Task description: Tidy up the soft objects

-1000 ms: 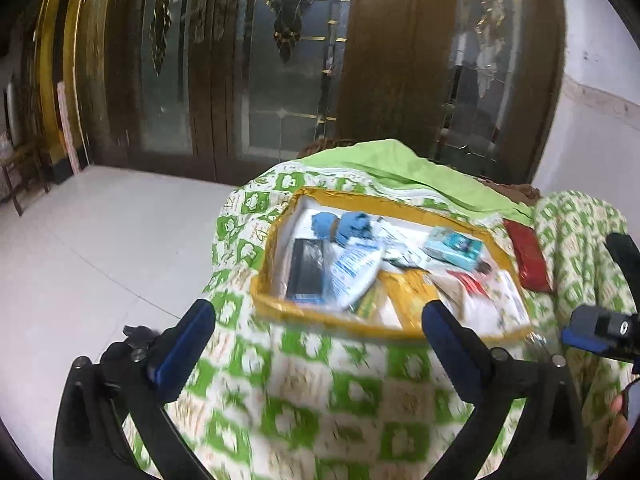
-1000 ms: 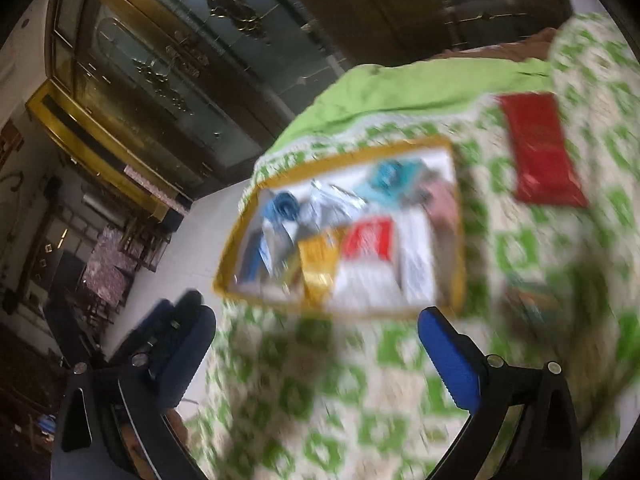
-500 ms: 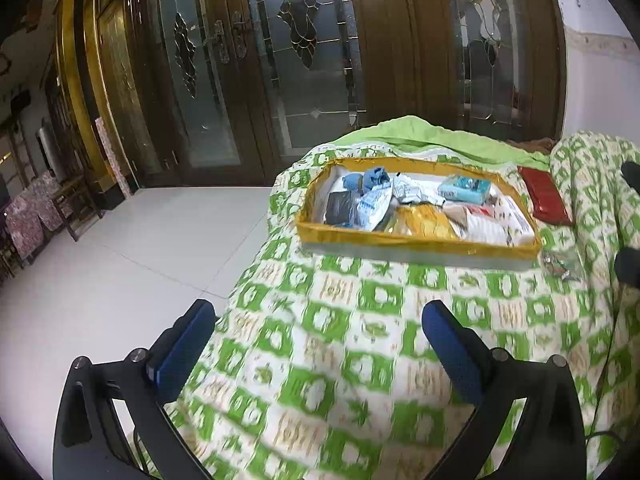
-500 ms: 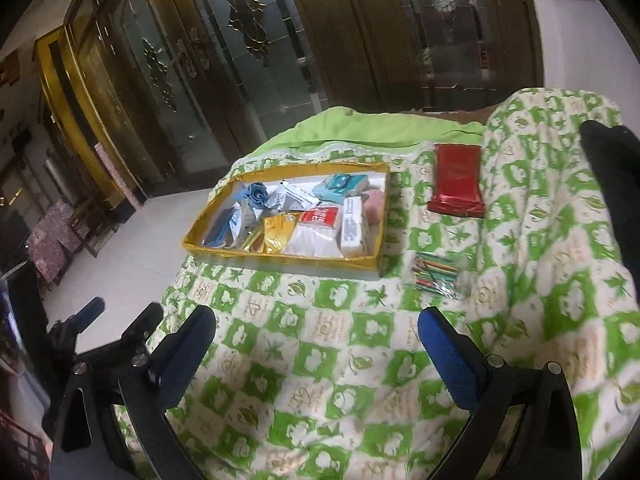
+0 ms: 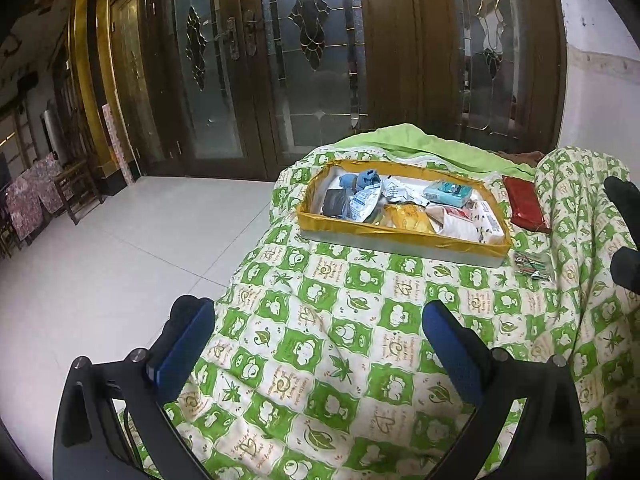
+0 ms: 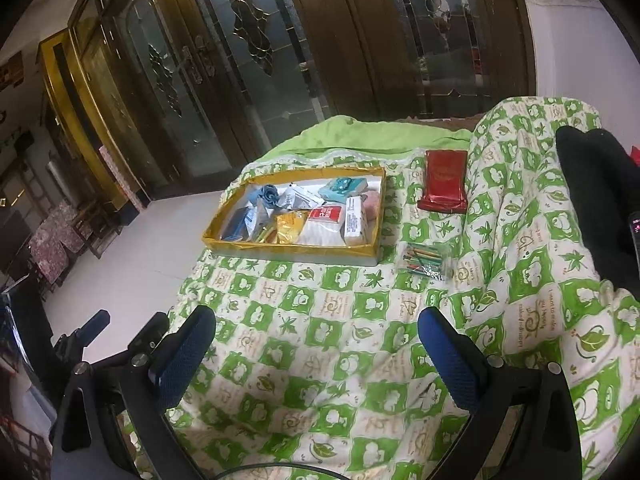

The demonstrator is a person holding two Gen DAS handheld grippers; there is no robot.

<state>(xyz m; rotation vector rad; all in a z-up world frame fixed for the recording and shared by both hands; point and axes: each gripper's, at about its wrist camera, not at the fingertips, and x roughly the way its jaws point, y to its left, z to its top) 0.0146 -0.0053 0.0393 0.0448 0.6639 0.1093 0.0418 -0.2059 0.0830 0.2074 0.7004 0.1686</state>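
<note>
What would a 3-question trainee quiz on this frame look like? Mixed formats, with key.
1. True or false: the red packet lies inside the yellow-rimmed tray.
2. Which lies nearest the tray's right end? A) bundle of coloured sticks B) a mug C) scissors
3. Fill in: both the left gripper and the right gripper are ____ and hold nothing.

Key: 1 false, the packet lies on the green-patterned quilt beside the tray; 2 A; 3 open.
</note>
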